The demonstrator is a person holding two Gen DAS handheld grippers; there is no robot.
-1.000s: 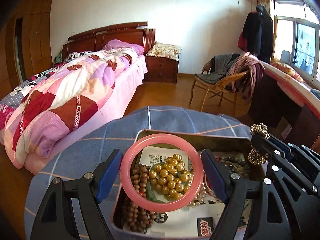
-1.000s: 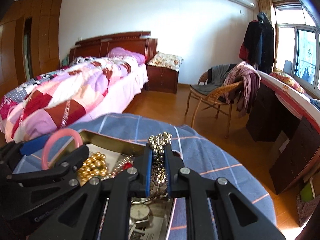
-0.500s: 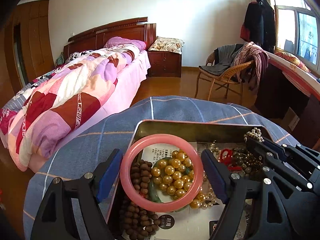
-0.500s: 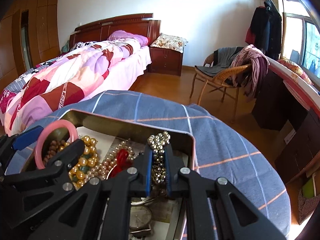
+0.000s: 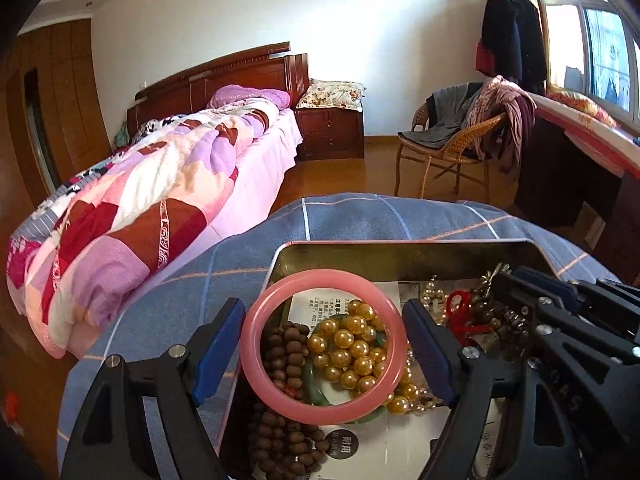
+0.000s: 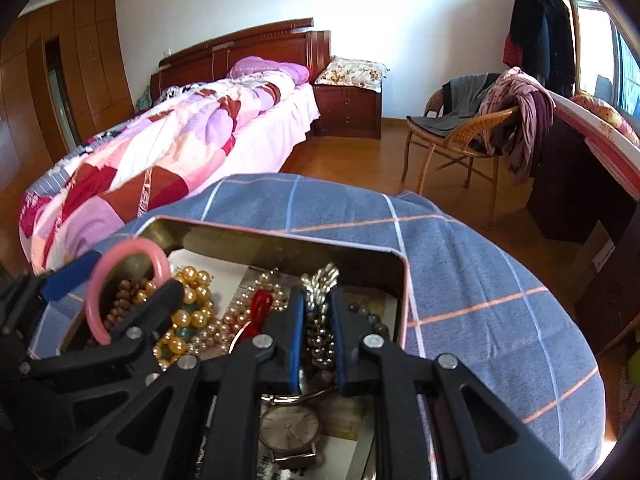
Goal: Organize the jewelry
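Note:
An open metal tin on the blue checked cloth holds gold beads, brown wooden beads, pearls, a red piece and a wristwatch. My left gripper is shut on a pink bangle, held flat just over the tin's left half. My right gripper is low in the tin's right half. Its jaws are opening, and a silver bead bracelet hangs loosely between the pads, its lower end among the jewelry.
The tin sits on a round table under a blue checked cloth. Behind it are a bed with a patchwork quilt, a nightstand, a wicker chair with clothes and a dark desk at the right.
Both grippers have tipped down over the tin. The right jaws have parted a little and the silver bracelet has sunk from above the rim into the tin. The left still grips the bangle.

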